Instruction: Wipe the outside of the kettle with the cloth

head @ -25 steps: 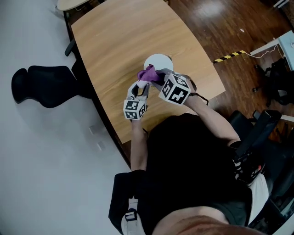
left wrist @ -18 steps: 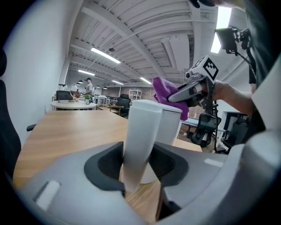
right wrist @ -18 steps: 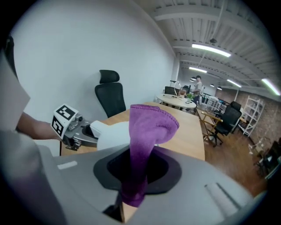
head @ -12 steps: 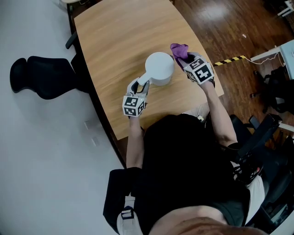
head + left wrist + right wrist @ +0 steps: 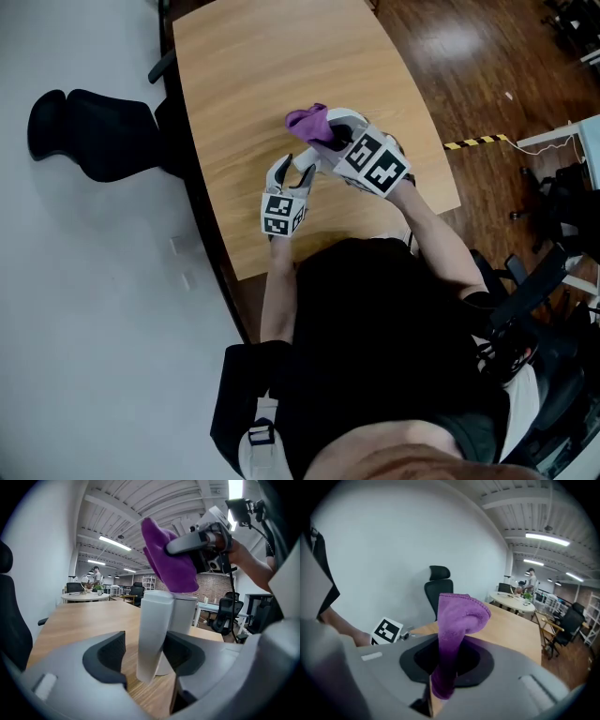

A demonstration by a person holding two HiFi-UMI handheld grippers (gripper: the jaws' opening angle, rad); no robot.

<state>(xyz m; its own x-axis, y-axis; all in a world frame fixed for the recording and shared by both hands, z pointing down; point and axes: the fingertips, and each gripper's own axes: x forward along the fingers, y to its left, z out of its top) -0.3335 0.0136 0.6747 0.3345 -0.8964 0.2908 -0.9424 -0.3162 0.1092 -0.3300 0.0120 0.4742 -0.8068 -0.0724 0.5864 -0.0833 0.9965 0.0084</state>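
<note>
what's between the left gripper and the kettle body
The white handle, between the jaws of the left gripper, ahead of the kettle body. The jaws have just been opening, not pressing it. Seen in the left gripper view.

Bare table (image 5: pixel 244 75) lies open across the upper centre. The kettle (image 5: pixel 185 616) and cloth (image 5: pixel 307 120) block mid-frame, and a black chair (image 5: pixel 89 136) blocks the upper left.

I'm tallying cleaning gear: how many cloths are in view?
1: the purple cloth, pinched in the right gripper, over the kettle. No other shows, though the person hides part of the table.
</note>
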